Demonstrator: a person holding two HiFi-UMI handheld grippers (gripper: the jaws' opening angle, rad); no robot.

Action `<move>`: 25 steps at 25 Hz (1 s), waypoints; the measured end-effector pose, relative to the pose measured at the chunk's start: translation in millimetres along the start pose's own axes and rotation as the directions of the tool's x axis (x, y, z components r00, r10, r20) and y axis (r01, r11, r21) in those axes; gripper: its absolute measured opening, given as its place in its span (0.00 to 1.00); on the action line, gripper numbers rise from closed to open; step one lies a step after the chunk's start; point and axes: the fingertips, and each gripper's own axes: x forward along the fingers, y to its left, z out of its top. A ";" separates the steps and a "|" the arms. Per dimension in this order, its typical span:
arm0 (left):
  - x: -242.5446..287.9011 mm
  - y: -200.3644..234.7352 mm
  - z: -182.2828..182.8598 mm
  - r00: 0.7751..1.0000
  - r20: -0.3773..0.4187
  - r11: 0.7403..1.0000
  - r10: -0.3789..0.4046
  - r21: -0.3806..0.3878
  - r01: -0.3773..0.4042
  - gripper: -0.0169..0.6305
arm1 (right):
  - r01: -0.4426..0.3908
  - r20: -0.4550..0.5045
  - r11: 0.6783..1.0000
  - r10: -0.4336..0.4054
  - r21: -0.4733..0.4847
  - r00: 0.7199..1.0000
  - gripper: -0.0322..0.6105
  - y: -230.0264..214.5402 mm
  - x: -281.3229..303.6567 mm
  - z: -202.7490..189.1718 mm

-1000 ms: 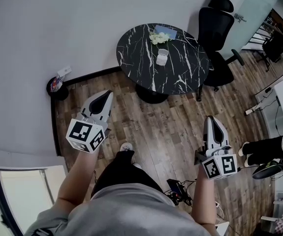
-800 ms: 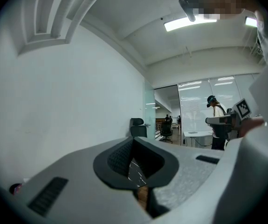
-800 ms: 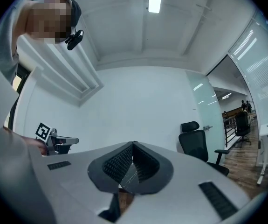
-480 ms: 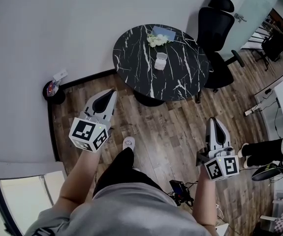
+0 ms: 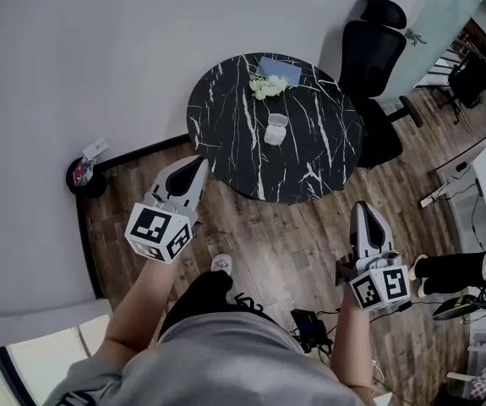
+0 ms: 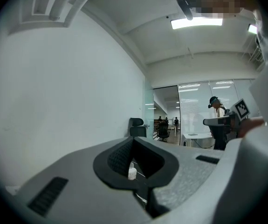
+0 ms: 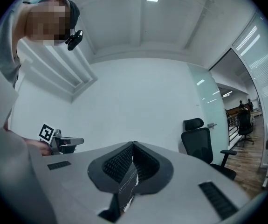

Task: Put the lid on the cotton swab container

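Wood floor under us, and the round black tabletop sits ahead at twelve o'clock. The white cotton swab container is near its middle, with flowers beyond it. Nothing's begun: we're well short of it, left tongs and right tongs both closed and empty. Lid? Too small to tell. The left gripper view frames the container in its notch; the right shows only marble and a chair.

Round marble table with swab container, flowers, blue card
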 end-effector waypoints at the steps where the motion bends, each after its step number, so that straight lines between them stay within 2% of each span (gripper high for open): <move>1: 8.8 4.5 -1.3 1.000 -0.003 1.000 -0.007 -0.001 0.007 0.04 | 0.001 -0.002 1.000 -0.001 0.001 1.000 0.09 -2.0 9.8 -0.9; 15: 101.6 57.5 -23.1 0.994 -0.054 0.995 -0.097 -0.006 0.097 0.04 | 0.066 -0.054 0.998 -0.065 0.022 0.996 0.09 -33.8 100.3 -29.3; 25: 135.4 67.3 -38.5 0.991 -0.096 0.996 -0.091 0.018 0.093 0.04 | 0.059 -0.077 0.998 -0.057 0.025 0.995 0.09 -62.2 135.3 -29.9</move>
